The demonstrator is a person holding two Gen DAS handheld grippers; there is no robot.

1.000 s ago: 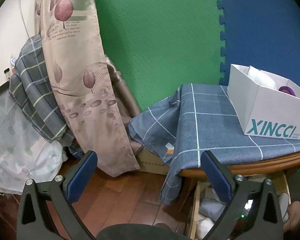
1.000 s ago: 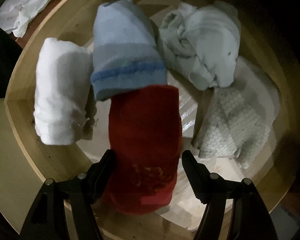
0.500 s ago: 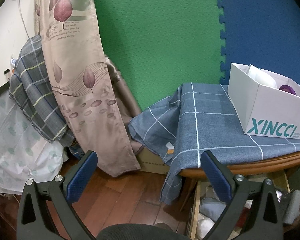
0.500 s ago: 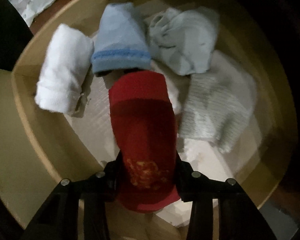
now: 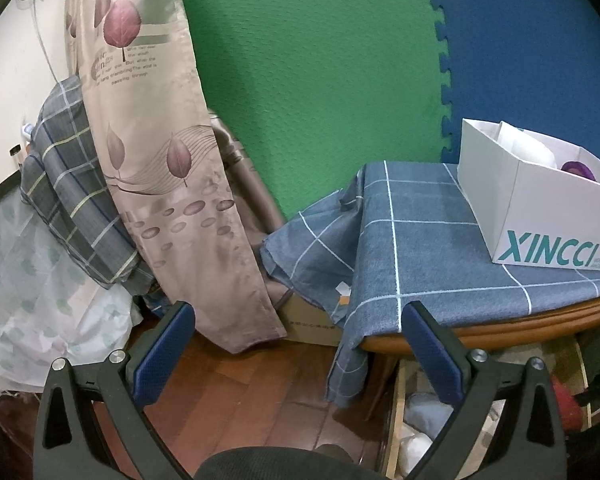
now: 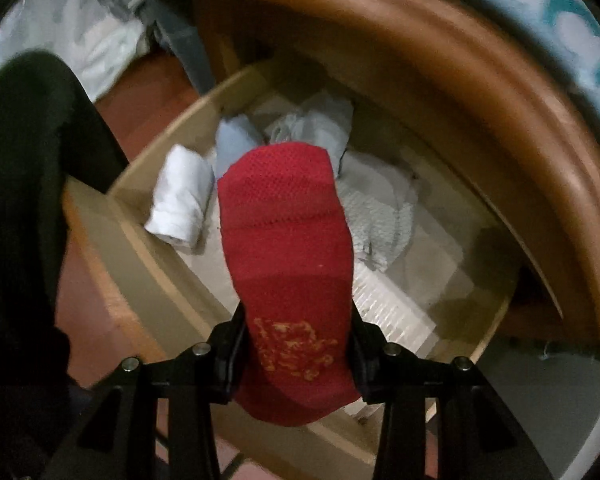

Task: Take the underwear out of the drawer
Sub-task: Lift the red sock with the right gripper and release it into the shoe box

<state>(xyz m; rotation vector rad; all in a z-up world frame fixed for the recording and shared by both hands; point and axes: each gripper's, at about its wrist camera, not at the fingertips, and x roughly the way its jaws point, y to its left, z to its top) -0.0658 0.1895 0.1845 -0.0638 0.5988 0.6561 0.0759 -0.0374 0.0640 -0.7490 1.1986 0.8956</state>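
Right tongs point(image 6: 296, 344) are clamped on the red underwear point(image 6: 288, 256), held above the drawer point(image 6: 148, 248). Only the left view shows the left tongs point(image 5: 296, 344), wide open and empty, near the surface point(image 5: 420, 232) with the box point(image 5: 540, 216).

One red garment point(image 6: 288, 264), four pale bundles point(image 6: 179, 196).

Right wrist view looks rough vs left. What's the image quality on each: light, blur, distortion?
Right wrist view: dim, drawer interior shadowed, table edge and background motion-smeared; red underwear in the right gripper stays fairly sharp. Left wrist view: bright, even light, sharp; XINCCI box lettering readable, left gripper open. Both show fisheye bending and dark corners.
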